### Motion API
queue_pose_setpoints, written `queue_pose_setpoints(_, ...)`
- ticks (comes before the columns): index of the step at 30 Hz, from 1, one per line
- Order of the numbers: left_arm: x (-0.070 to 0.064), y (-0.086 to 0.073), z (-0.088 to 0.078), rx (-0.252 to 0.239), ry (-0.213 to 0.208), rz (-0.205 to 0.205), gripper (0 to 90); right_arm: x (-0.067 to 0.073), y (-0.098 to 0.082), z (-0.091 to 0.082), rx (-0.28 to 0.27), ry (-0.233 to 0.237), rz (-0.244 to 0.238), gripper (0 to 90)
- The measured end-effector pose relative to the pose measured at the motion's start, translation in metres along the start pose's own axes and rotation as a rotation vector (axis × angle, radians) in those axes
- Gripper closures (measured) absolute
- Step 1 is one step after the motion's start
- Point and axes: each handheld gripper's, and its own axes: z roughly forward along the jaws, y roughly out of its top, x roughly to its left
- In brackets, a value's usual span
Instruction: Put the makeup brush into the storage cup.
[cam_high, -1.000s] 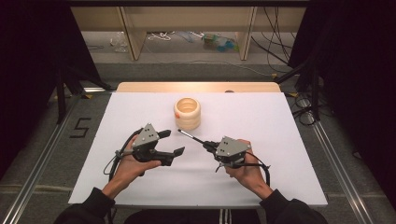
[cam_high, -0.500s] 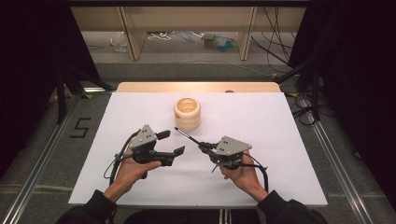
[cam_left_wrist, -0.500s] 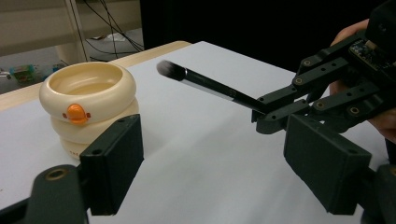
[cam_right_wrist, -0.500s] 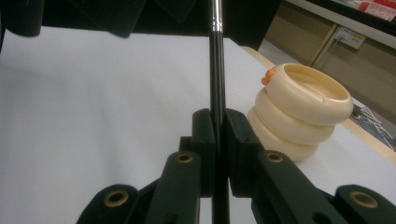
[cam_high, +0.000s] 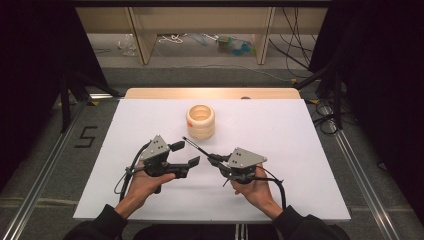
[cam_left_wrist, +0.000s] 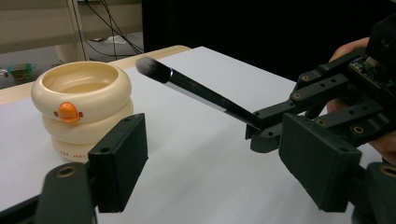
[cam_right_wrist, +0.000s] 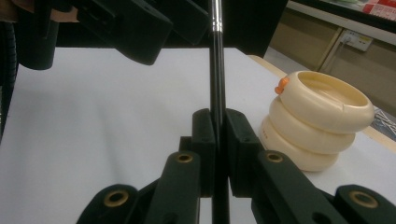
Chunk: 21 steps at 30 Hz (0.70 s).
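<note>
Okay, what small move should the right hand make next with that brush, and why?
Probably carry the brush forward until its bristles are over the cream cup. The right tongs are shut on the handle, the bristles point toward the cup but stop short of its open top, and the left tongs are open, holding nothing.

Both my forearms come in low, sleeves dark. Left hand (cam_high: 142, 182) wraps the left gripper (cam_high: 182, 155) from below, grey plate tilted up, jaws spread wide, nothing between them, pointing toward the right gripper (cam_high: 212, 159). Right hand (cam_high: 255, 187) holds its gripper level, jaws pressed together on a brush (cam_right_wrist: 217, 70) handle, aimed back at the left one. The two tips sit near each other, apart.
</note>
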Motion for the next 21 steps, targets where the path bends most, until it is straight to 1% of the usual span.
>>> queue_pose_setpoints(3,-0.0001,-0.0008,0.0002,-0.005,-0.001,-0.005,26.6,0.0016,0.0002,0.001,-0.007,0.004,0.002,84.0)
queue_pose_setpoints(6,0.0006,-0.001,0.0006,-0.013,-0.013,-0.021,28.3,0.0038,0.0004,0.0021,-0.009,0.01,0.004,84.0)
queue_pose_setpoints(8,0.0007,-0.0015,0.0007,-0.014,-0.01,-0.021,29.6,0.0053,0.0008,0.0031,-0.01,0.021,0.004,84.0)
queue_pose_setpoints(10,0.0008,-0.0016,0.0011,-0.02,-0.015,-0.024,31.1,0.0065,0.0012,0.0041,-0.013,0.02,0.001,84.0)
queue_pose_setpoints(14,0.0002,-0.0022,0.002,-0.024,-0.018,-0.035,33.6,0.0087,0.0018,0.0058,-0.017,0.031,0.008,83.9)
queue_pose_setpoints(16,0.0004,-0.0022,0.0023,-0.025,-0.019,-0.032,33.9,0.0088,0.0018,0.006,-0.018,0.035,0.009,84.0)
queue_pose_setpoints(18,-0.0004,-0.0028,0.0026,-0.023,-0.019,-0.045,35.5,0.0093,0.0021,0.0061,-0.02,0.041,0.012,83.9)
queue_pose_setpoints(21,-0.0002,-0.0025,0.0027,-0.03,-0.022,-0.041,37.2,0.0103,0.0025,0.0071,-0.03,0.034,0.01,83.9)
